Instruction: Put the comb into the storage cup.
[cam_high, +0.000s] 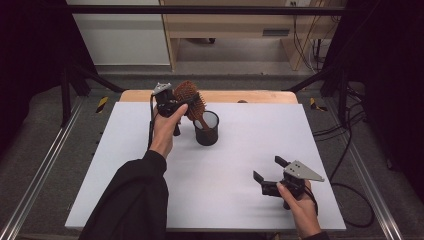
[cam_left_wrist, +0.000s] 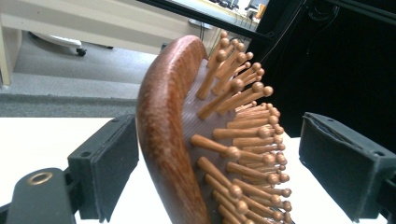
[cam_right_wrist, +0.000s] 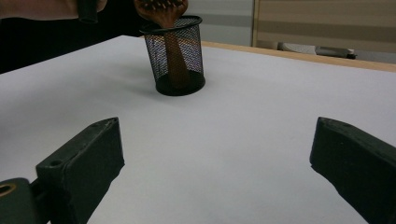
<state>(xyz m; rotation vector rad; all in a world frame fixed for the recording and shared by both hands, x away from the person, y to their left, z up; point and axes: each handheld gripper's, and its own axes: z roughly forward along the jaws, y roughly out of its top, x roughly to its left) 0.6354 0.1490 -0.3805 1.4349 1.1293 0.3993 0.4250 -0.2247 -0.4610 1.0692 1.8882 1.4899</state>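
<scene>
L fingers (cam_left_wrist: 109, 168) apart round reddish-brown wooden hairbrush (cam_left_wrist: 187, 140) w/ ball-tipped pins; R fingers (cam_right_wrist: 74, 172) wide open.

**Dim lab bay w/ white-topped table, grey floor**

A white rectangular sheet (cam_high: 250, 165) covers most of a light wooden tabletop (cam_high: 260, 96), whose bare edge shows along the far side. Grey carpet-like floor (cam_high: 45, 125) surrounds it, w/ silver metal rails (cam_high: 35, 180) running along both sides and black-yellow hazard tape marks (cam_high: 102, 103) near the far corners. Black frame bars (cam_high: 200, 10) cross overhead. Behind: a pale wooden bench or desk (cam_high: 235, 30) beside a white panel (cam_high: 125, 40). Black cables (cam_high: 350, 150) trail over the floor at right. Both sides are very dark; light falls mainly on the table.
</scene>
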